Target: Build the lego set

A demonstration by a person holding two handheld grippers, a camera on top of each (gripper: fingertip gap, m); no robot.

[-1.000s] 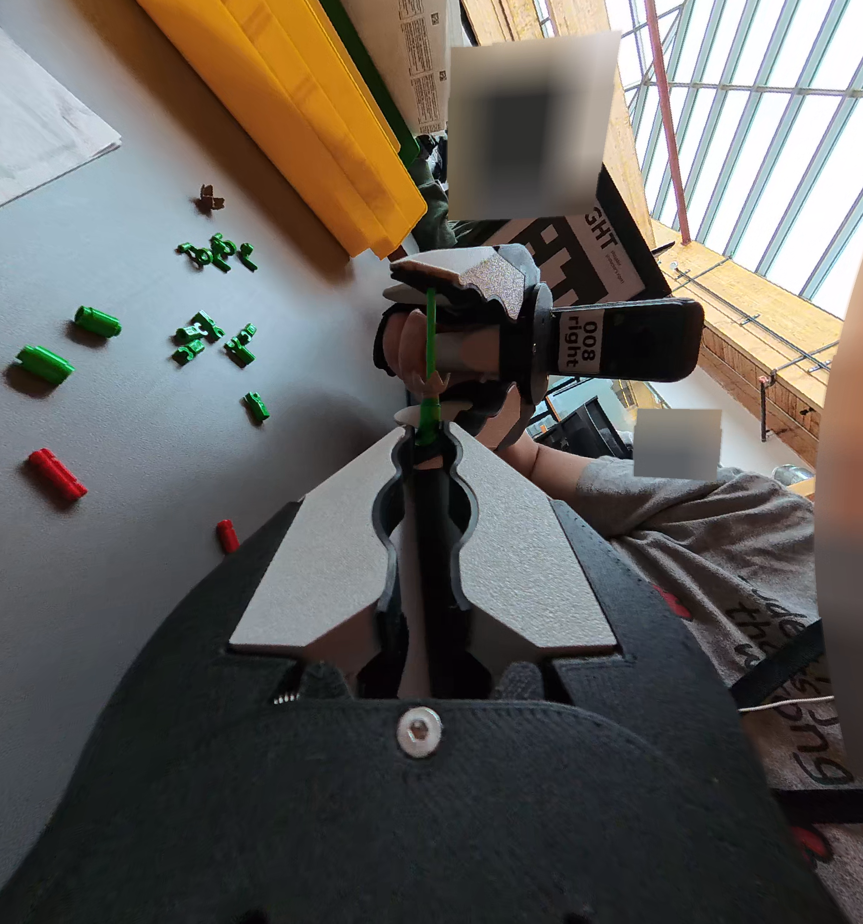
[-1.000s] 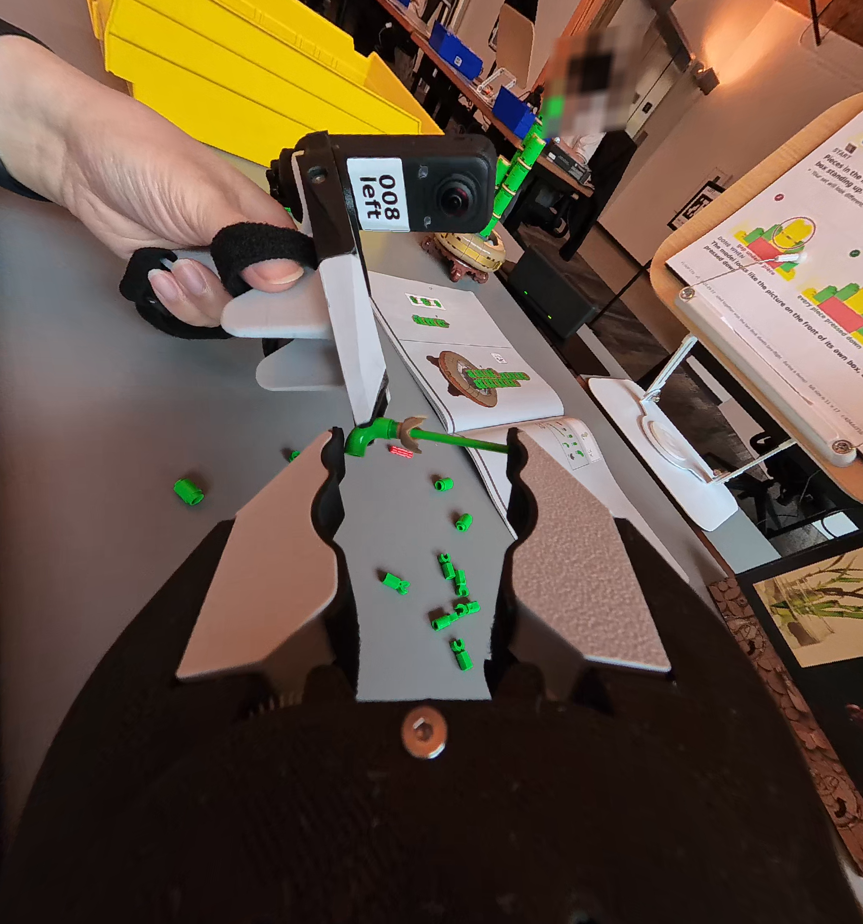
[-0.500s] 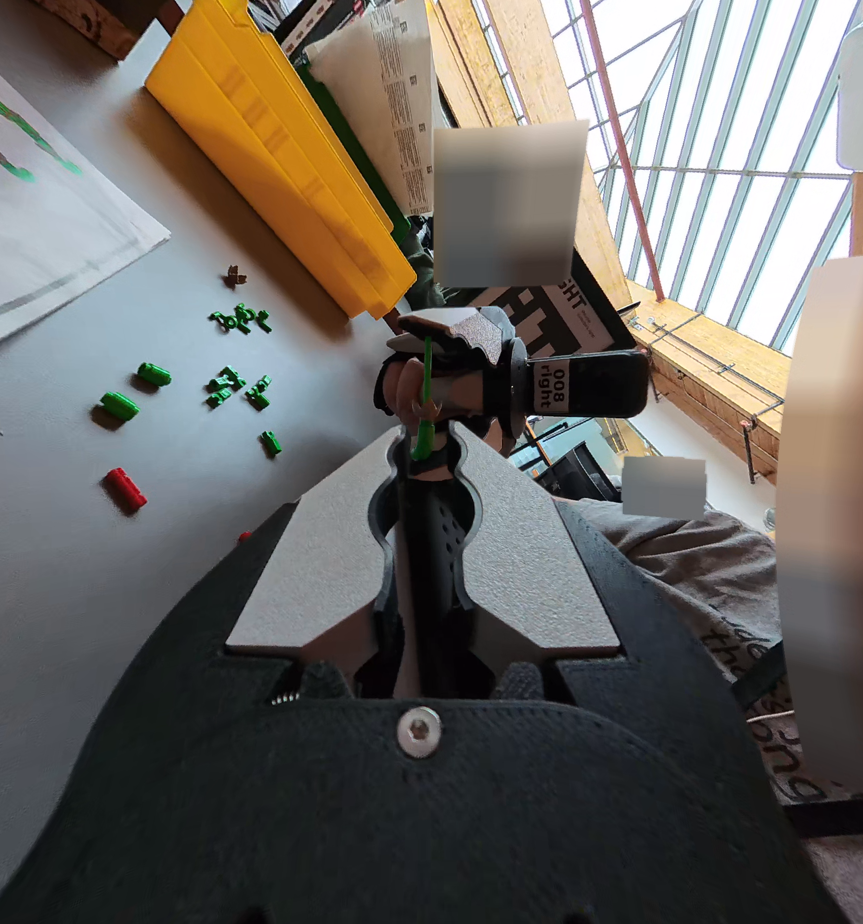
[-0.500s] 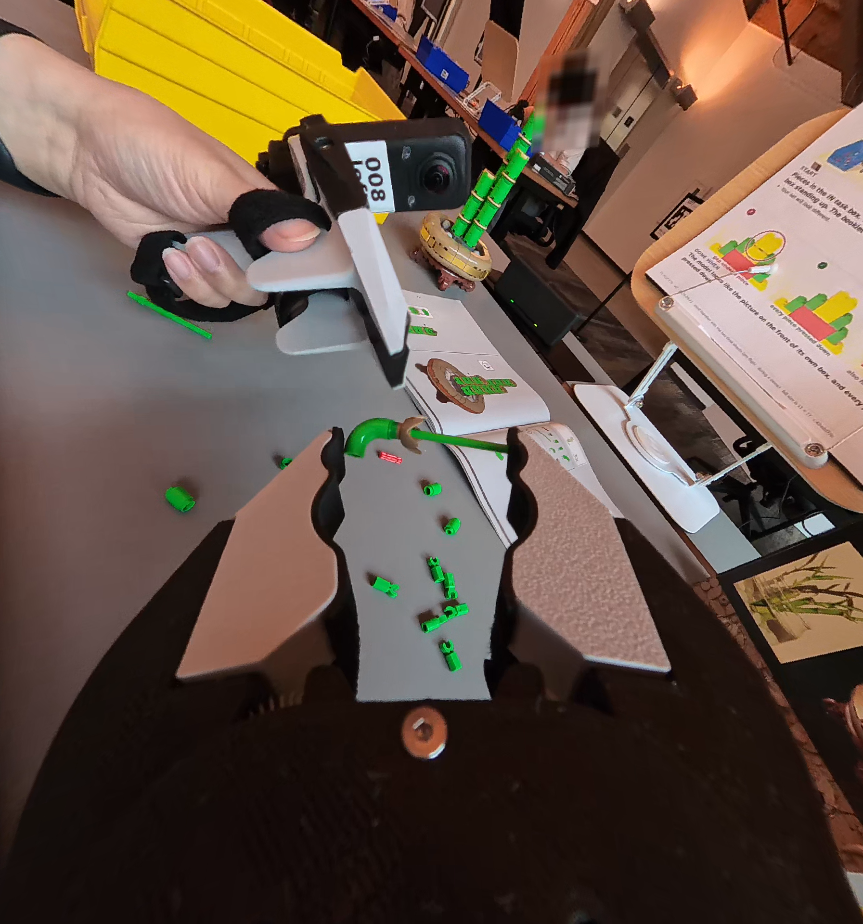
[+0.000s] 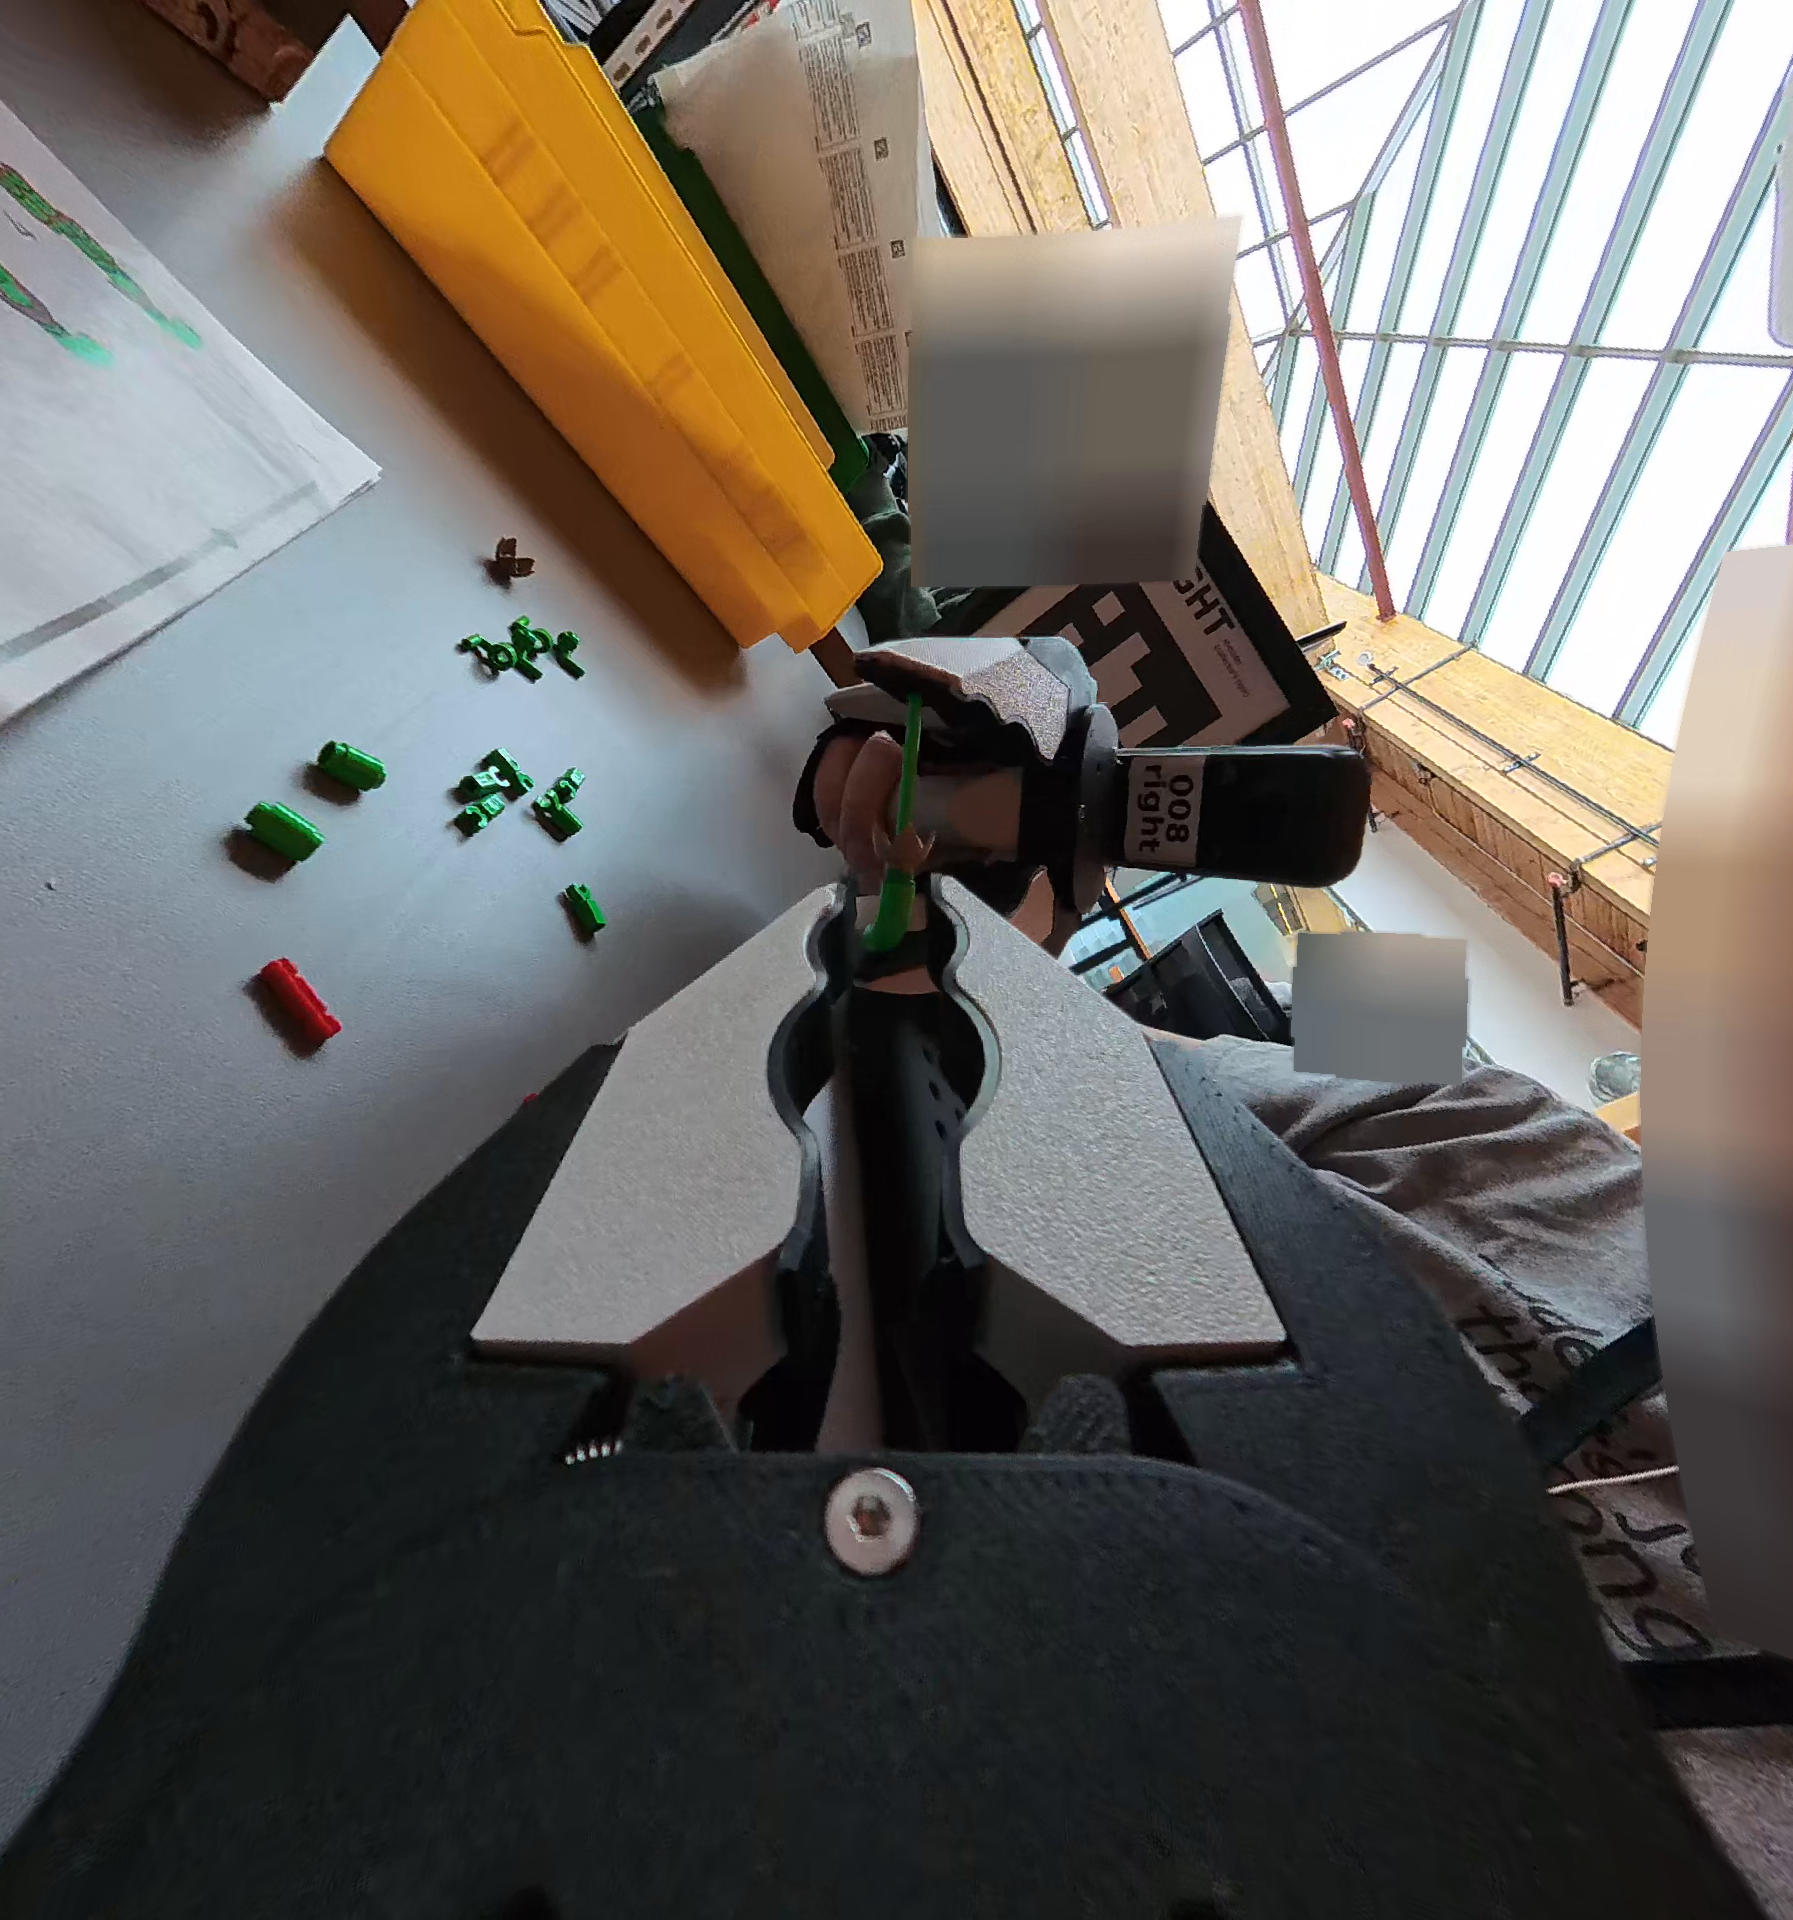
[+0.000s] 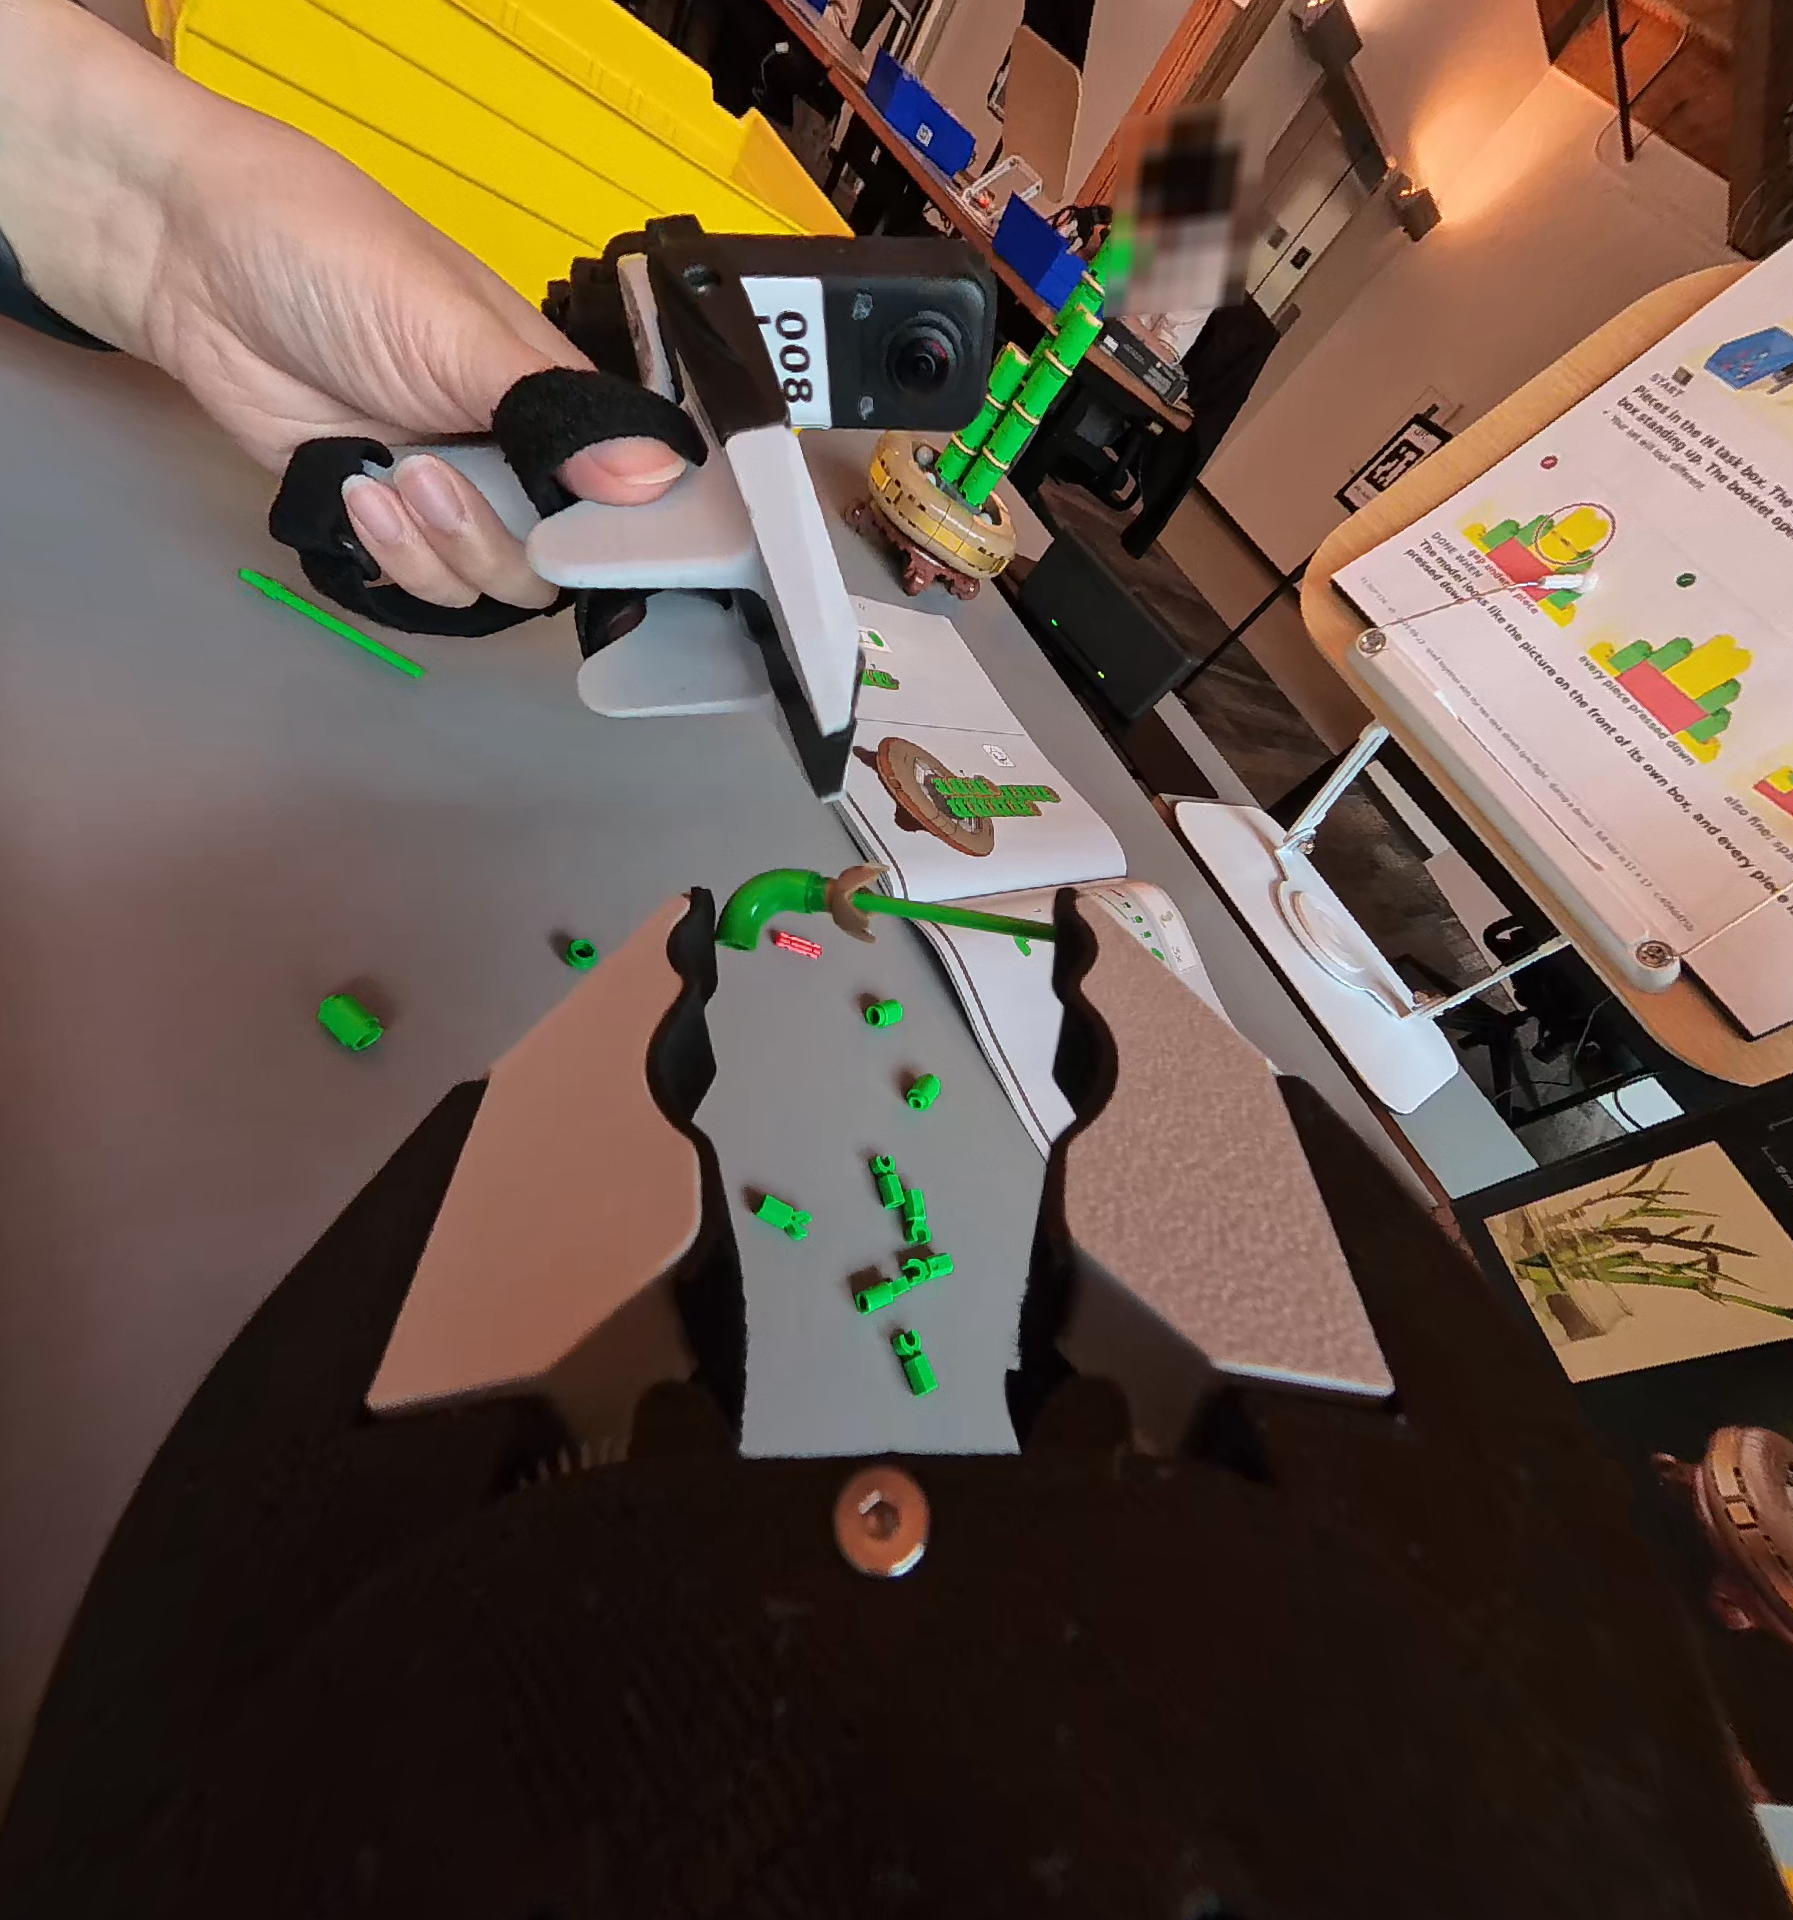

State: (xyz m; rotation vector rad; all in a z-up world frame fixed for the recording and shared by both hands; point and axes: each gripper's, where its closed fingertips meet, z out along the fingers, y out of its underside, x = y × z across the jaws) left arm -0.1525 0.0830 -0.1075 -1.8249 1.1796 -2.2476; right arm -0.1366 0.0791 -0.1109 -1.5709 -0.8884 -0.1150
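Note:
My right gripper holds a green stem lengthwise between its widely spread fingertips. The stem has a green elbow at the left end and a tan collar. My left gripper hangs above and to the left of the elbow, clear of it, with its jaws together and empty. In the left wrist view my left gripper points at the right gripper and the stem. A partly built bamboo model stands in a tan pot behind.
Small green pieces and a red pin lie on the grey table, with a thin green rod at the left. An open booklet, a yellow bin and an instruction sheet on a stand surround them.
My left gripper has lifted up and away from the green elbow it was touching. The right gripper still holds the stem the same way.

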